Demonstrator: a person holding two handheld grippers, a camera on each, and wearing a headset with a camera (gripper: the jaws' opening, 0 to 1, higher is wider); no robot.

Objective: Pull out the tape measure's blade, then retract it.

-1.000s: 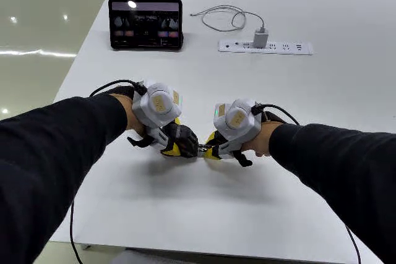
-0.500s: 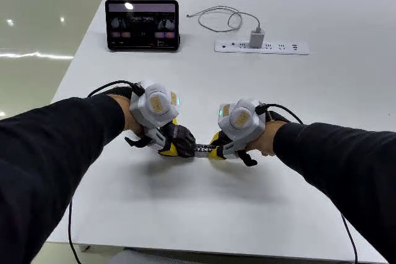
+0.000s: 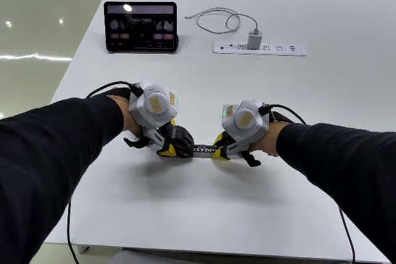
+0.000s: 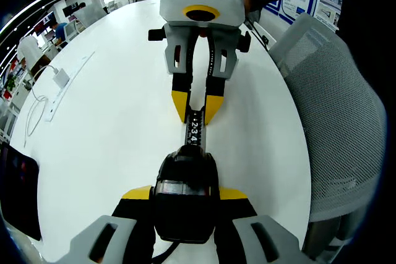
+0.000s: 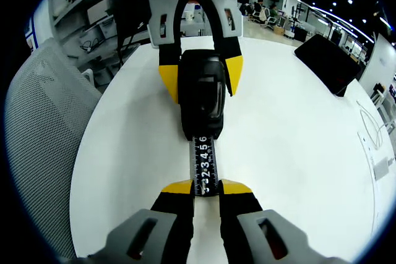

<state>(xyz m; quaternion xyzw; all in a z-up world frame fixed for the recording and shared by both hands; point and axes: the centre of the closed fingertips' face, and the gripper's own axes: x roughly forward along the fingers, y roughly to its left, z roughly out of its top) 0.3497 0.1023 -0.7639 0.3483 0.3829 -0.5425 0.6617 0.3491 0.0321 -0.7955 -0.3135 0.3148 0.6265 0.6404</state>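
Head view looks down on the person's two black sleeves (image 3: 55, 140) low over the white tabletop (image 3: 185, 214), with the two tools facing each other. The left hand-held gripper (image 4: 185, 193) is closed on the black tape measure (image 4: 185, 205), its yellow tips pressed against the case's two sides. The right hand-held gripper (image 5: 207, 188) is almost closed, pinching the end of the blade (image 5: 204, 153). A short numbered stretch of blade spans the gap between them, close above the tabletop. A tablet (image 3: 141, 25) and a power strip (image 3: 258, 47) sit well apart at the far side.
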